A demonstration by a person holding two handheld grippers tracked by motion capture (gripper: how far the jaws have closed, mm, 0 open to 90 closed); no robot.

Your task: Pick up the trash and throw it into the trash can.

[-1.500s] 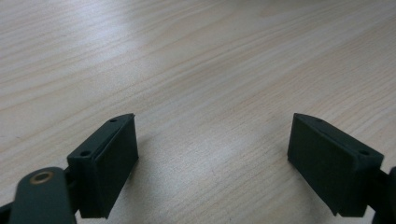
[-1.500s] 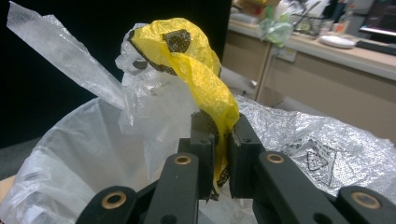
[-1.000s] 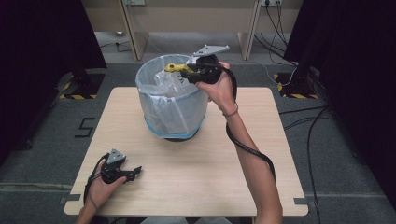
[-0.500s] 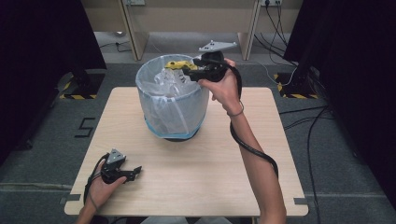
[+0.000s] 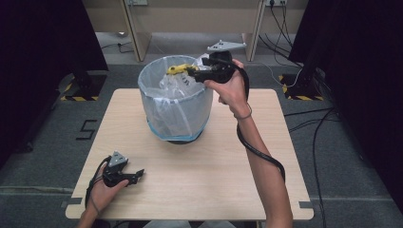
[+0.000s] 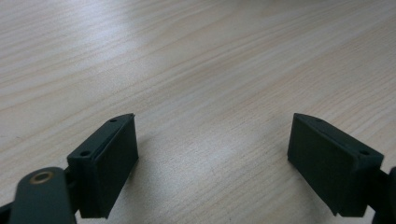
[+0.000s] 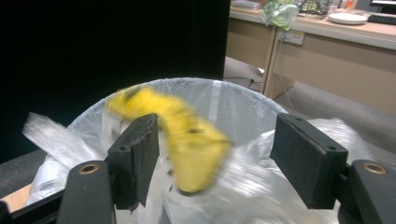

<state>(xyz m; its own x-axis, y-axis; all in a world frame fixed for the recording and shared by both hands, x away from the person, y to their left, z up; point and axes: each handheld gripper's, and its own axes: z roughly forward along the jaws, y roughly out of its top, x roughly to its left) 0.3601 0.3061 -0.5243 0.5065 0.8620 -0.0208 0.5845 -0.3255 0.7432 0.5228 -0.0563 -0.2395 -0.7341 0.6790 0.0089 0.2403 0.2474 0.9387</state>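
A bin lined with a clear plastic bag [image 5: 176, 107] stands on the far half of the wooden table [image 5: 228, 156]. My right gripper [image 5: 191, 71] hovers over the bin's far right rim, pointing left. Its jaws have just been opening and stand wide apart [image 7: 217, 126]. A yellow banana [image 7: 182, 140] is still between them, blurred, lying against one pad and clear of the other, above the bag's mouth [image 5: 177, 69]. My left gripper [image 5: 139, 174] rests on the table near the front left corner, open, with bare wood between its jaws [image 6: 212, 121].
Desks and cables [image 5: 285, 28] lie on the floor beyond the table. Black curtains [image 5: 43, 38] stand at both sides. The right gripper's cable [image 5: 259, 154] trails along the forearm over the table's right half.
The right gripper's jaws have spread apart over the bin and the banana has come loose between them. The hand has shifted slightly towards the far rim. The left gripper has stayed put.
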